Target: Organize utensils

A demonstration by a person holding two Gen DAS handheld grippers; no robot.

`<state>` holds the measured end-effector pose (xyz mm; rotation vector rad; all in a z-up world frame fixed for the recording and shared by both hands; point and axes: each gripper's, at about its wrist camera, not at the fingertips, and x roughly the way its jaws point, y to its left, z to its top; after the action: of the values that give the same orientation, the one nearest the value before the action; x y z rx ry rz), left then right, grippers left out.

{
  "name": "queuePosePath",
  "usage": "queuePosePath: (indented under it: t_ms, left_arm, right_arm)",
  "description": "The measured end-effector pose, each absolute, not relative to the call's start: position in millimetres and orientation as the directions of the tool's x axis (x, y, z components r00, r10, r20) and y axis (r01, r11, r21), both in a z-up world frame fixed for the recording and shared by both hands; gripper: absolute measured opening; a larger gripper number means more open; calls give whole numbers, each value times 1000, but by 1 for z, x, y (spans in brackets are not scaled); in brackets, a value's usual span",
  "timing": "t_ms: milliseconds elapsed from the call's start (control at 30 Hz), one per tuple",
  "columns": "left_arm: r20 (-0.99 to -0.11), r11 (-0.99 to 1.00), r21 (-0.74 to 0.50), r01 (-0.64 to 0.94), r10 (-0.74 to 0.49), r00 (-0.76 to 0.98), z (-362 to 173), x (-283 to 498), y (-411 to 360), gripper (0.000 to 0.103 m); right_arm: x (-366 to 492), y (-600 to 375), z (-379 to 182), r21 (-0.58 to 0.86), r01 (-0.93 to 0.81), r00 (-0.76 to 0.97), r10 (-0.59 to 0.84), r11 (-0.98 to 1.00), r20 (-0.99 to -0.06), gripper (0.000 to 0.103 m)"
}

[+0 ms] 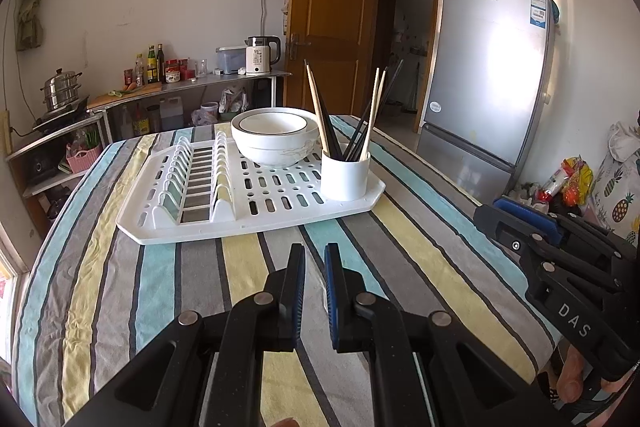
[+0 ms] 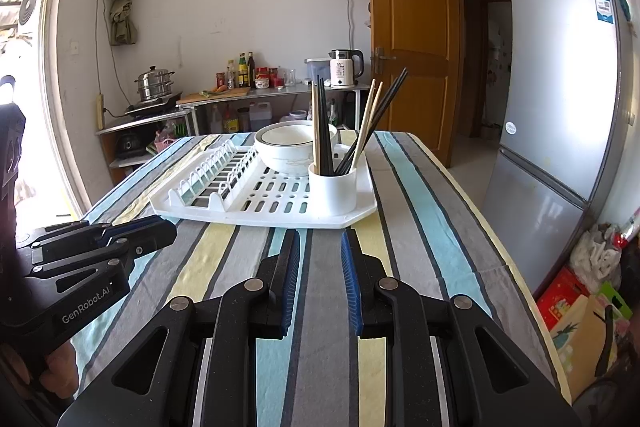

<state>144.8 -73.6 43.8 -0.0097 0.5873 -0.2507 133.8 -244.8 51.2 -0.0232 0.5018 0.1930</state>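
Note:
A white drying rack [image 1: 280, 223] [image 2: 248, 217] lies on the striped tablecloth. On it stands a white cup [image 1: 345, 175] [image 2: 333, 189] with several black and wooden chopsticks [image 1: 320, 107] [image 2: 322, 131] upright in it. Stacked white bowls [image 1: 276, 137] [image 2: 286, 147] sit behind the cup. My left gripper [image 1: 314, 255] hovers over the cloth short of the rack, jaws a narrow gap apart, empty. My right gripper [image 2: 320, 241] is open and empty, just short of the rack's front edge. Each gripper shows at the side of the other's view.
The plate slots [image 1: 192, 175] at the rack's left hold nothing. A grey fridge [image 1: 484, 75] stands right of the table beside an open wooden door [image 1: 328, 11]. A counter [image 1: 224, 79] with bottles, a kettle and a steamer pot runs along the back wall.

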Motion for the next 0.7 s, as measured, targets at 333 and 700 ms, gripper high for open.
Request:
queuePosePath:
  t_ms: [333, 700]
  left_arm:
    - [-550, 970, -81, 231, -237, 801, 42, 143, -74, 9]
    - [-551, 969, -81, 232, -238, 800, 41, 141, -75, 16]
  right_arm:
    - [133, -245, 48, 25, -187, 858, 176, 982, -483, 22]
    - [132, -245, 46, 26, -189, 856, 177, 982, -486, 22]
